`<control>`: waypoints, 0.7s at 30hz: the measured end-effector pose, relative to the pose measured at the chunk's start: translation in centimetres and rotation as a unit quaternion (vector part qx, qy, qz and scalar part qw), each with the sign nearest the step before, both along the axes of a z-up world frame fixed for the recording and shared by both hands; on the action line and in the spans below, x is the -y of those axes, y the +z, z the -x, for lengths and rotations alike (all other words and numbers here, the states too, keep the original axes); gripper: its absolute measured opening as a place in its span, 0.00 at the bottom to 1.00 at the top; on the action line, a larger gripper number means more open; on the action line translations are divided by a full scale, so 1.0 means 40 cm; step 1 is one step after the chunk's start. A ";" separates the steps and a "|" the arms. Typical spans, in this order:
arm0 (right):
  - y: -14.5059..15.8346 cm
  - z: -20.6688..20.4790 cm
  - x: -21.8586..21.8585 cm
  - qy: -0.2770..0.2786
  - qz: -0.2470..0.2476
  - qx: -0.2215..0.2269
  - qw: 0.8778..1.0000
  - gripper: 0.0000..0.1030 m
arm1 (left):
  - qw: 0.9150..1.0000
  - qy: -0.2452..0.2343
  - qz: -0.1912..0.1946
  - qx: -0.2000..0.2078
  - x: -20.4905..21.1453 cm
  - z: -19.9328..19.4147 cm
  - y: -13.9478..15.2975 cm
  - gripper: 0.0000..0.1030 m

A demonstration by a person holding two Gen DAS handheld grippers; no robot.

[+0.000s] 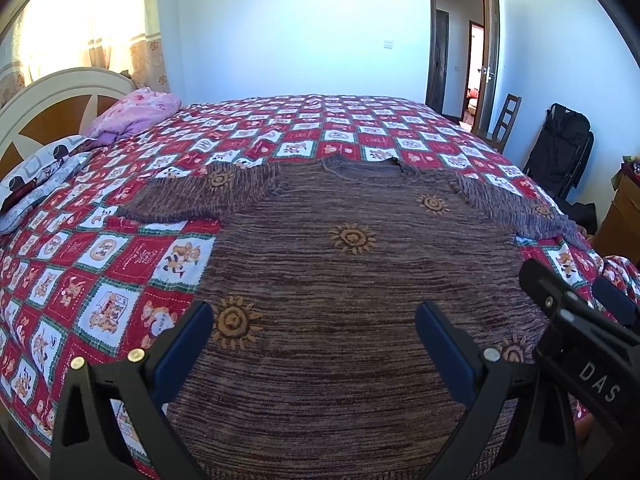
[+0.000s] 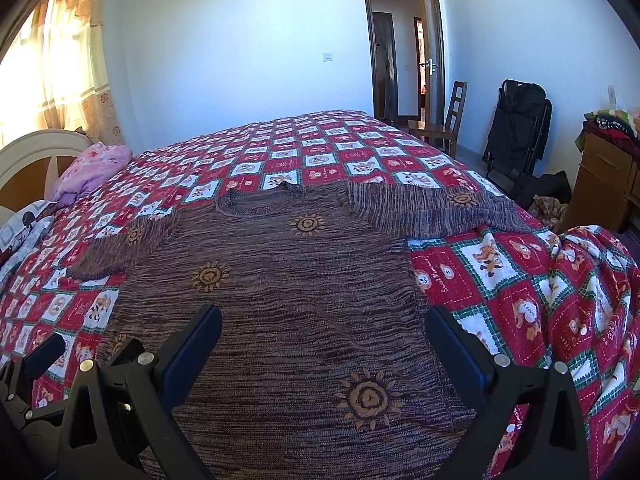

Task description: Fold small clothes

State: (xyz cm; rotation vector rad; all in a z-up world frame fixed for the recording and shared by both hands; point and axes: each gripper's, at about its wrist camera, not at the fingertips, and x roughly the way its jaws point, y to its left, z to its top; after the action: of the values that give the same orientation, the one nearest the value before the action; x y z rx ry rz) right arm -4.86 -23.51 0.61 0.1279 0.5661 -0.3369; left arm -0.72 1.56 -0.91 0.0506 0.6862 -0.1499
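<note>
A brown knitted sweater with orange sun motifs lies flat on the bed, neck away from me and both sleeves spread out sideways. My left gripper hovers open over the sweater's lower left part, nothing between its blue pads. Over the lower right part near the hem, my right gripper is open too and holds nothing. The right gripper's body shows at the right edge of the left wrist view, and the left gripper's body at the left edge of the right wrist view.
A red, white and green checked quilt covers the bed. Pillows and a pink bundle lie by the headboard at left. A wooden chair, a folded black stroller and a wooden dresser stand at right beside an open door.
</note>
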 end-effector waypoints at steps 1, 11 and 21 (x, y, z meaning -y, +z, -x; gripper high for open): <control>0.000 0.000 0.000 -0.001 0.000 0.000 1.000 0.99 | 1.000 -0.001 0.000 0.000 0.000 0.000 0.000 1.00; -0.008 -0.009 0.002 0.000 -0.002 -0.008 1.000 0.99 | 1.000 -0.002 -0.003 -0.005 0.008 -0.005 -0.007 1.00; -0.022 -0.025 0.001 -0.002 0.000 -0.020 1.000 0.99 | 1.000 -0.004 -0.004 -0.015 0.012 -0.022 -0.022 1.00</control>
State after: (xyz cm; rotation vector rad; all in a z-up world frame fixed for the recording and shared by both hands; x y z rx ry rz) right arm -3.86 -23.55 -0.27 0.1236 0.6054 -0.3442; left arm 0.15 1.08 -1.79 0.0592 0.7163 -0.1547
